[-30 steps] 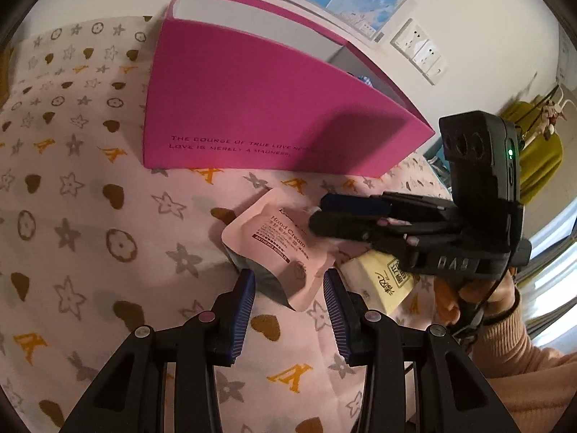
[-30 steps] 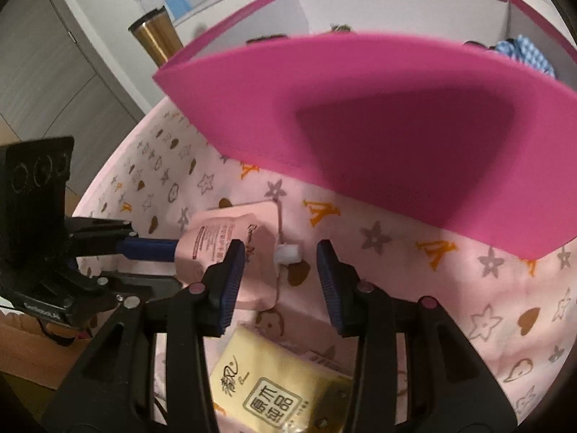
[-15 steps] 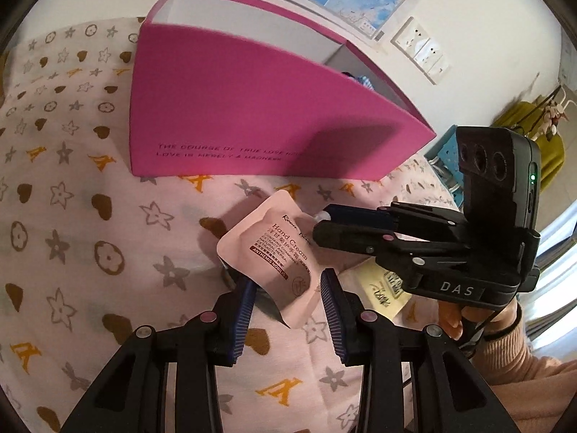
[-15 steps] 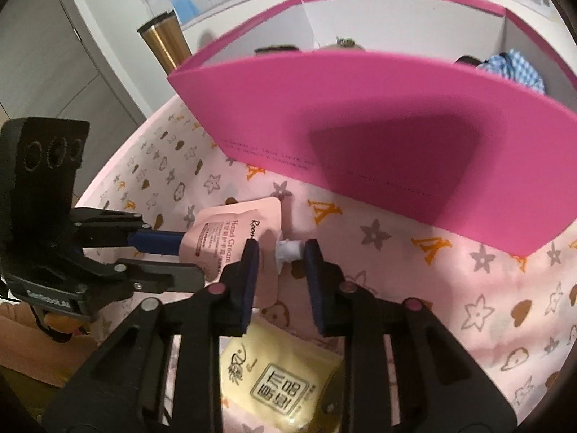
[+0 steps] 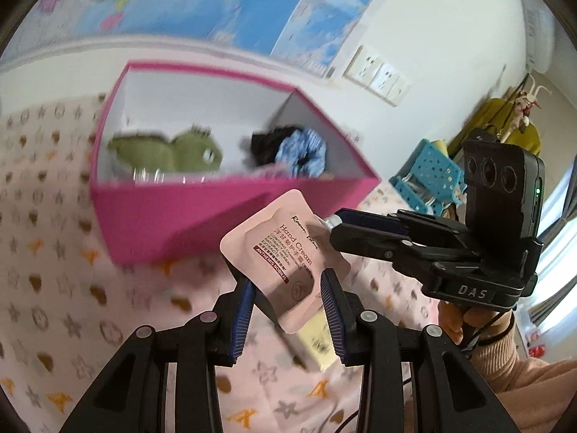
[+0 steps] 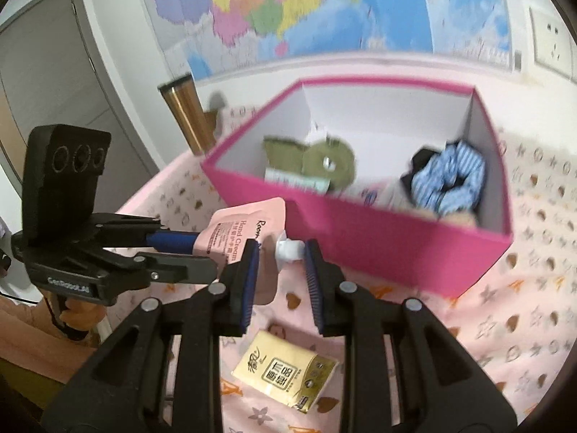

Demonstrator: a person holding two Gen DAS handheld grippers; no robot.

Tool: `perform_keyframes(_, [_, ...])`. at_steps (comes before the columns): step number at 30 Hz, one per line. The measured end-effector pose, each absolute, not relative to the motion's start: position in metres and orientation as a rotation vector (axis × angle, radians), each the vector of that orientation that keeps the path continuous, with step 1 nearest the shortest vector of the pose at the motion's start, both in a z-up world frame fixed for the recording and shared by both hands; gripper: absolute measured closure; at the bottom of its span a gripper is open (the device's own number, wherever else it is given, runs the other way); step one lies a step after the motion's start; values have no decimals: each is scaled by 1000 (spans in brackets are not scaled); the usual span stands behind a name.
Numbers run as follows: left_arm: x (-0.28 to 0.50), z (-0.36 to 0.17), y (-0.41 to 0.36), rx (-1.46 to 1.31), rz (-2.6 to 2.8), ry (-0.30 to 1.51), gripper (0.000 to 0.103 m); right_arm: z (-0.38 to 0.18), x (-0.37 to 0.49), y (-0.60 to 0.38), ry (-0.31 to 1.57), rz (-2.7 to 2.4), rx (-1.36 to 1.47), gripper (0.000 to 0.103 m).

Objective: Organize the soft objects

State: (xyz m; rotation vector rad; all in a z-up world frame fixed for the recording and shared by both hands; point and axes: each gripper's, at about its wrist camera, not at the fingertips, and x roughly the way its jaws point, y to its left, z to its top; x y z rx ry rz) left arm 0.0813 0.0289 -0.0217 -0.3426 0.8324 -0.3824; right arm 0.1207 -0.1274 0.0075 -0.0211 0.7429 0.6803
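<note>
Patterned pink cloth (image 5: 72, 310) below. Left gripper (image 5: 286, 305) angled down, clamps hand cream pouch (image 5: 285, 252); right gripper (image 6: 281, 270) pinches its white cap (image 6: 288, 250). Right view alone: copper tumbler (image 6: 184, 115).

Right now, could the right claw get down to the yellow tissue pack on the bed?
Probably not yet. The right claw is shut on the hand cream pouch's white cap, which it shares with the left claw. The tissue pack lies uncovered below, so the path is free once it lets go.
</note>
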Motion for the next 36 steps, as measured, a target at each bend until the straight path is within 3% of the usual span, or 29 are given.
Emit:
perform_keyframes(13, [146, 29, 28, -294, -385, 765, 67, 45, 162, -143, 655, 622, -14, 74])
perform_keyframes(36, [261, -10, 27, -343, -317, 1003, 65, 11, 242, -163, 743, 493, 67, 74])
